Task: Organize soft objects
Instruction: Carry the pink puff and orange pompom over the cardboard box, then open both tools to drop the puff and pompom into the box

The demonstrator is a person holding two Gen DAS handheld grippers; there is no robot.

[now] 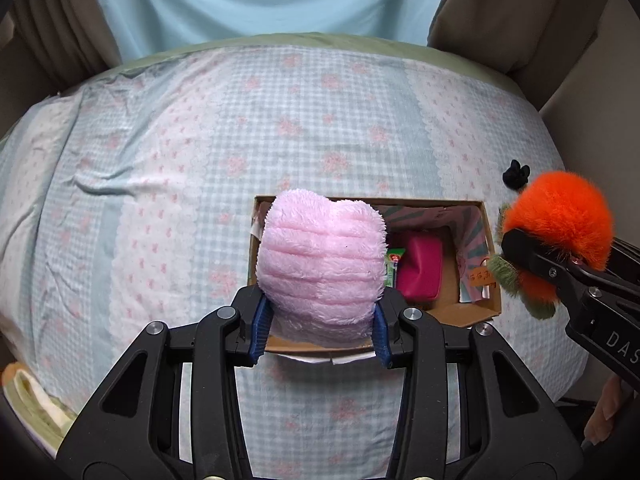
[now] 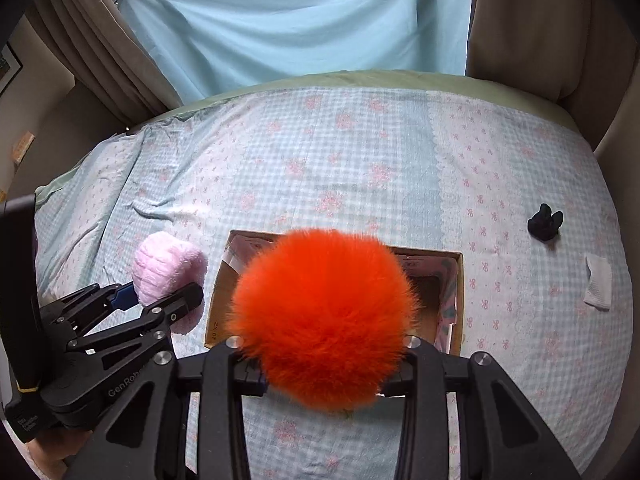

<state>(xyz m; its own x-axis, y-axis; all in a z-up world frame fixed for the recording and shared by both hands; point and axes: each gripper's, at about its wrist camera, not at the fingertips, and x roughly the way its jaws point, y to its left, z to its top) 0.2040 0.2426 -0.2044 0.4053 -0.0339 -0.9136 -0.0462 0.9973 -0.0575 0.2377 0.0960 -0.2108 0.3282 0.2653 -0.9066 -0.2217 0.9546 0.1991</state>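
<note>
Over the box [image 1: 476, 312]: left gripper [image 1: 320, 322] clamps pink plush [image 1: 320, 264], right gripper [image 2: 322, 380] orange pompom [image 2: 324, 304] (neither dropped); black toy [image 2: 545, 222] remains on bed [image 2: 320, 168].

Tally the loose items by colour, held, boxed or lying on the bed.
Pink: 2, pink plush in the left gripper, magenta pouch in the box
Orange: 1, orange pompom in the right gripper
Black: 1, black item
White: 1, white cloth
Total: 5

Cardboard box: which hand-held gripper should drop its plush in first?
Probably left. The left hand-held gripper holds the pink plush over the cardboard box; the right hand-held gripper holds the orange plush at the box's right edge.
</note>
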